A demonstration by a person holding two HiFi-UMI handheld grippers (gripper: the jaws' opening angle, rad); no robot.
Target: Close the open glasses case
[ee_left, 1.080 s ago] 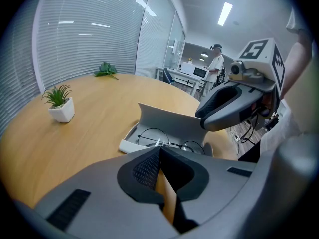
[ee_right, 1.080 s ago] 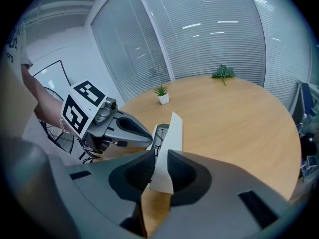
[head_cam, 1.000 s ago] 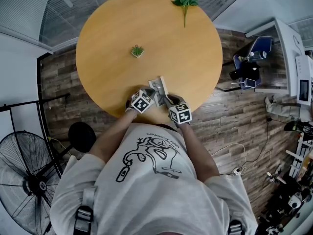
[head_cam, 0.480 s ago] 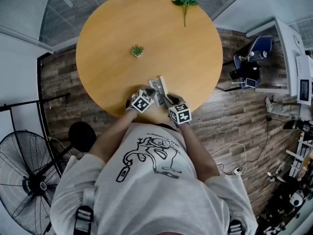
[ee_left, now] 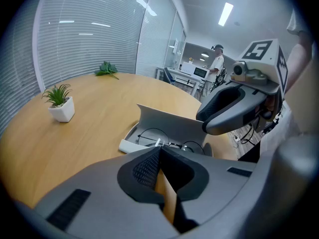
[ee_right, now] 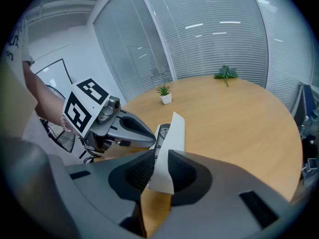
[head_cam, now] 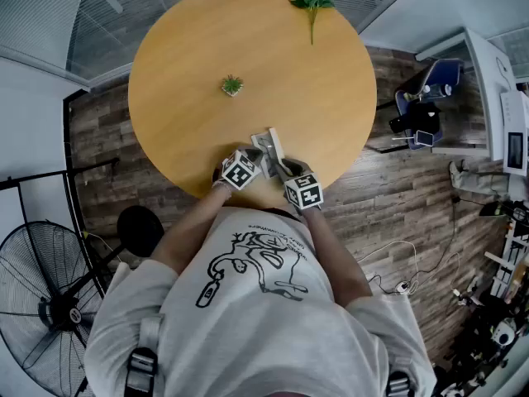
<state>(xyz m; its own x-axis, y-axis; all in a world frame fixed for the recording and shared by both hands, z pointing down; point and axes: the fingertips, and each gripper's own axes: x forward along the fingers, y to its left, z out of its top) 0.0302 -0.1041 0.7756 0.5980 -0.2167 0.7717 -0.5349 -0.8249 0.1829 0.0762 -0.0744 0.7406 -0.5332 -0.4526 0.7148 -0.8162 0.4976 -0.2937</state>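
The white glasses case [head_cam: 269, 149] lies open near the round table's front edge, with wire-rimmed glasses [ee_left: 149, 136] in its base [ee_left: 128, 144]. Its lid [ee_left: 169, 126] stands roughly upright. In the right gripper view the lid [ee_right: 172, 133] runs edge-on between the pads, and my right gripper [ee_right: 159, 166] is shut on it. My left gripper [ee_left: 159, 153] is shut with nothing visible between its pads, its tips at the case's near rim. In the head view the left gripper [head_cam: 240, 170] sits just left of the case and the right gripper [head_cam: 302, 190] just right of it.
A small potted plant [head_cam: 232, 85] stands mid-table, far from the case. A green sprig [head_cam: 312, 2] lies at the table's far edge. Wooden tabletop [head_cam: 198, 48] surrounds them. A fan [head_cam: 50, 304] stands on the floor at left, office gear [head_cam: 421, 114] at right.
The right gripper has crept very slightly to the left. The case, the lid and the left gripper look the same.
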